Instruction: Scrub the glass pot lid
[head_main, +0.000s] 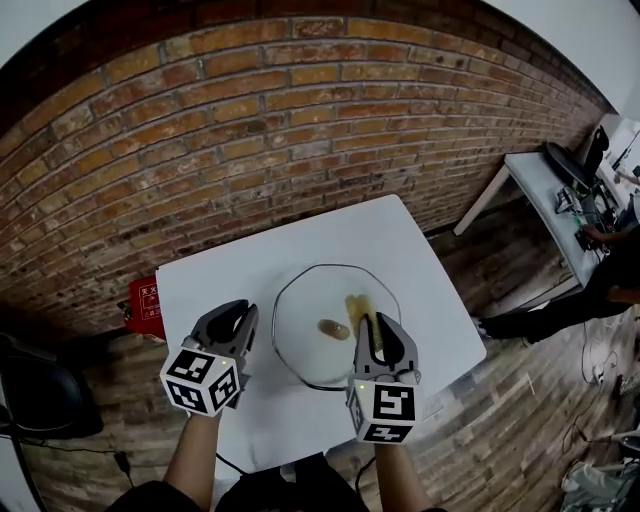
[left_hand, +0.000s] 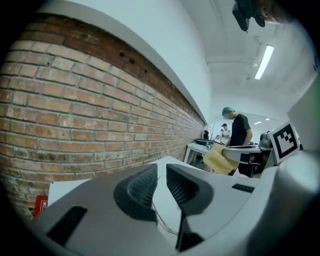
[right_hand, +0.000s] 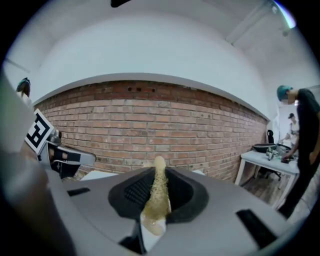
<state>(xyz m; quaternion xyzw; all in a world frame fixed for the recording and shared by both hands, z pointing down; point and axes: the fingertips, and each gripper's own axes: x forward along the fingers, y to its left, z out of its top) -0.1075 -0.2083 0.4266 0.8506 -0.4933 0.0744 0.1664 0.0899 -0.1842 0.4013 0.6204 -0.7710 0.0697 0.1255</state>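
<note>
The round glass pot lid lies flat on the white table, its brown knob in the middle. My right gripper hovers over the lid's right side, shut on a yellow sponge. In the right gripper view the sponge stands pinched between the dark pads. My left gripper hangs over the table just left of the lid, open and holding nothing. In the left gripper view a gap shows between its pads, with a bit of lid rim below.
A brick wall runs behind the table. On the floor at the left are a red box and a dark seat. At the right a second white table holds gear, with a person beside it.
</note>
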